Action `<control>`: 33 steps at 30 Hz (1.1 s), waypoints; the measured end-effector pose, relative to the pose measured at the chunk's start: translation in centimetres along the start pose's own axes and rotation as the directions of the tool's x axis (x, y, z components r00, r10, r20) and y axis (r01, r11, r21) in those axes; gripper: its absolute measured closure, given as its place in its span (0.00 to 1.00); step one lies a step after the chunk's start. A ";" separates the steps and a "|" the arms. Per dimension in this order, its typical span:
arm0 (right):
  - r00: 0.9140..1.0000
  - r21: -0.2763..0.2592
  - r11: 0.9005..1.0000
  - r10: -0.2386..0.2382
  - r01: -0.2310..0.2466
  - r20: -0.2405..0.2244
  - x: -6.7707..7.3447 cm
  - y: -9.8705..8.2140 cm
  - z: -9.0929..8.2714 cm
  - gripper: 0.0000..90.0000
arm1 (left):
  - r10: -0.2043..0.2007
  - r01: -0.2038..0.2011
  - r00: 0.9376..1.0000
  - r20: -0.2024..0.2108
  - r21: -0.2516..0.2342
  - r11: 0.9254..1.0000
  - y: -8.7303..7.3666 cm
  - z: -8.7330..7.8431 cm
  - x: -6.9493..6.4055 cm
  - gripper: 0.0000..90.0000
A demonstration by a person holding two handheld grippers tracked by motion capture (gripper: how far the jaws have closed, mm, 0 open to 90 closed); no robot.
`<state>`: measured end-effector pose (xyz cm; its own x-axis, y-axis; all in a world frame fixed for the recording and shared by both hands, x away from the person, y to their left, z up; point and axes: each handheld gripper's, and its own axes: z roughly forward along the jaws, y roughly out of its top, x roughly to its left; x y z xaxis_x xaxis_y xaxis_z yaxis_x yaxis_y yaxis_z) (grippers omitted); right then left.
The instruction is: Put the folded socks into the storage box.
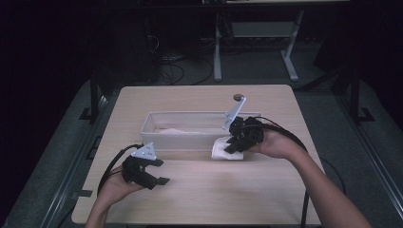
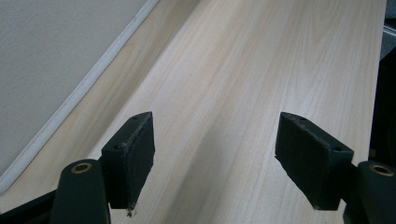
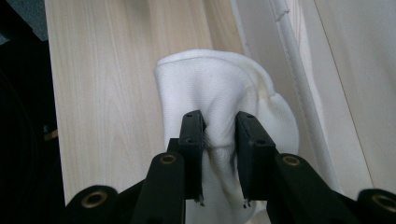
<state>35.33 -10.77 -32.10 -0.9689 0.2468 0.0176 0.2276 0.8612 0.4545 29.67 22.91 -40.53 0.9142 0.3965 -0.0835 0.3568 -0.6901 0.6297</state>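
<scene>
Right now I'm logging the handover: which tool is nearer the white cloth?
Right. The right tool is shut on the white cloth beside the bin. The left tool stands open over the bare table, well apart from it.

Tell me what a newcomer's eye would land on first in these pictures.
First, the white cloth bunched between the jaws of the right tool, which pinches it on the wooden table just in front of the right end of the long pale bin. Next, the left tool, wide open over bare wood at the near left with nothing between its jaws. Beyond the lit table, the room is dark.
</scene>
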 end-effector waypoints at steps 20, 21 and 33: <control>0.999 0.011 1.000 0.028 -0.029 0.037 -2.5 -0.3 -2.5 0.82 | -0.006 0.006 1.000 0.003 -0.003 1.000 -0.3 -0.1 0.3 0.31; 0.999 0.011 0.999 0.032 -0.032 0.039 -2.6 -0.4 -2.6 0.82 | -0.006 0.006 1.000 0.002 -0.003 1.000 -0.4 -0.1 0.4 0.31; 0.997 0.011 0.998 0.061 -0.062 0.049 -5.0 -0.9 -3.3 0.82 | -0.024 0.024 1.000 -0.002 -0.009 1.000 -0.9 -0.3 0.6 0.31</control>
<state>39.64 -14.24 -29.65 -0.9471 0.3209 0.0016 0.2884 0.8490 0.4428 29.87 23.99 -40.92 0.9050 0.4141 -0.0975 0.3771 -0.6747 0.6344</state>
